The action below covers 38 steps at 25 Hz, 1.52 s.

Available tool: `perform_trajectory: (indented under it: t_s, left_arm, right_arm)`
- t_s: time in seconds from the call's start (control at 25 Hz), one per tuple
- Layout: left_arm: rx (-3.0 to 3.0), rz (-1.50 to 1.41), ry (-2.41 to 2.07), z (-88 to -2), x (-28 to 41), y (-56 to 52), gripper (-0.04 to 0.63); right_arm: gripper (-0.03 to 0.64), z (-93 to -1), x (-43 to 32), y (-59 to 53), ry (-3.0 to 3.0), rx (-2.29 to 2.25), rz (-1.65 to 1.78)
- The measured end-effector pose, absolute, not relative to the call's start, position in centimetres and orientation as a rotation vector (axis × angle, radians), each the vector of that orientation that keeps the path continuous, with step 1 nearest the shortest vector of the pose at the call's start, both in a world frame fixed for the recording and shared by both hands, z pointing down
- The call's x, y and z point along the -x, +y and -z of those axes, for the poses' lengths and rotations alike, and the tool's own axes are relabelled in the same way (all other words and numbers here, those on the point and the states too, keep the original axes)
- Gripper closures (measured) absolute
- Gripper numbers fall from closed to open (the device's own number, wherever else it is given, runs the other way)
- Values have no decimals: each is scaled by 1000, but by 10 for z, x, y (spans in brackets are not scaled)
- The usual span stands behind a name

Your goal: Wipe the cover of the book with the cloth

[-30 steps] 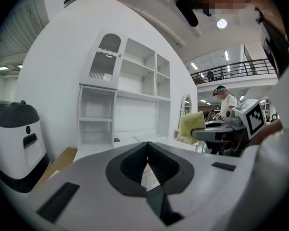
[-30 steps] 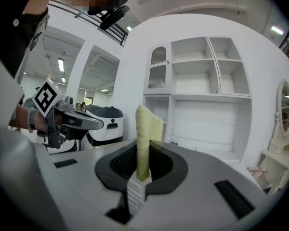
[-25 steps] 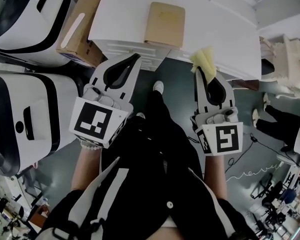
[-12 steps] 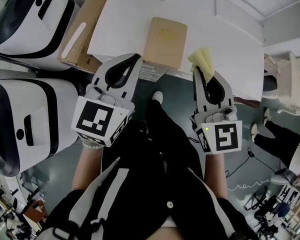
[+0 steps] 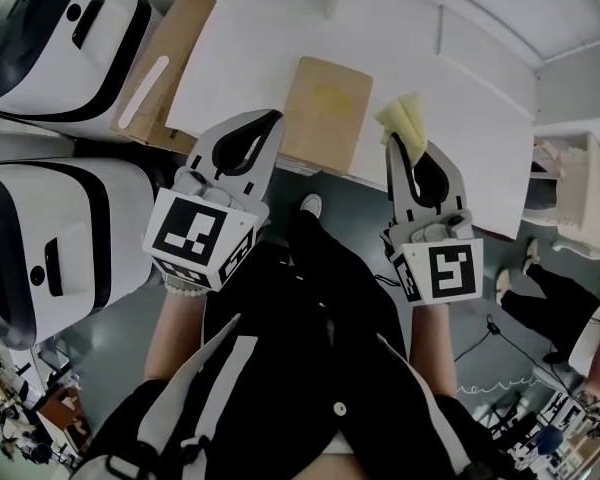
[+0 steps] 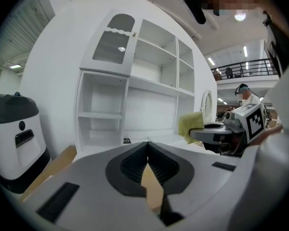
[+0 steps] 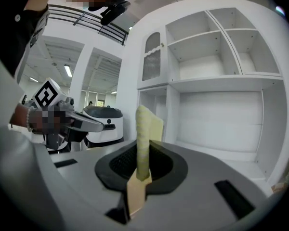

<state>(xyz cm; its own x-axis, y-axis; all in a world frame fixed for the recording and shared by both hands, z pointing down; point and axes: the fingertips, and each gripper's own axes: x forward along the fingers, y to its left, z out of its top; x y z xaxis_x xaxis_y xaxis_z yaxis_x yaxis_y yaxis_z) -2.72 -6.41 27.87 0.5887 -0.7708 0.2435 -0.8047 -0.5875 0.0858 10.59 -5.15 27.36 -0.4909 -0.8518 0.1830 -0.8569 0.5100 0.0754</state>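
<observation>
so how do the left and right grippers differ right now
The left gripper is shut and empty; the right gripper is shut on the yellow cloth, which sticks out past its tips. In the head view the left gripper shows at the book's left edge, the right gripper to the book's right. Both point toward the white table.

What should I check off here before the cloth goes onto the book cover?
1. Cloth pinched in right claw: ok.
2. Left claw shut, nothing between its jaws: ok.
3. Book lying flat on the white table, cover unobstructed: ok.
4. Cloth on the cover: not ok, it sits to the right of the book.
5. Cloth's height above the table: cannot tell.
</observation>
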Motion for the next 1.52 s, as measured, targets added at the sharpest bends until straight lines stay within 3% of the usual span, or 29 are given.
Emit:
perform_trajectory:
  t_s: [0.28,0.68,1.0,1.52]
  left_arm:
    - [-2552,-328,-1320,-295,19,-91,594]
    - [-2379,-516,-1235,-357,12,-113,462]
    - [-2180,-505,-1148,-417,18,-121,410]
    - [-2065,-651,-1043,-483,28,-141,403]
  right_arm:
    - [581,-286,-119,-86,-2566,-1407,-63]
    - [581,-329,-147,-156,-2518,-1374,-107]
    - [581,-367,-153,-177,-2452,-1344,-132]
    - [581,-425,-131,-197,-2277,-1154,-3]
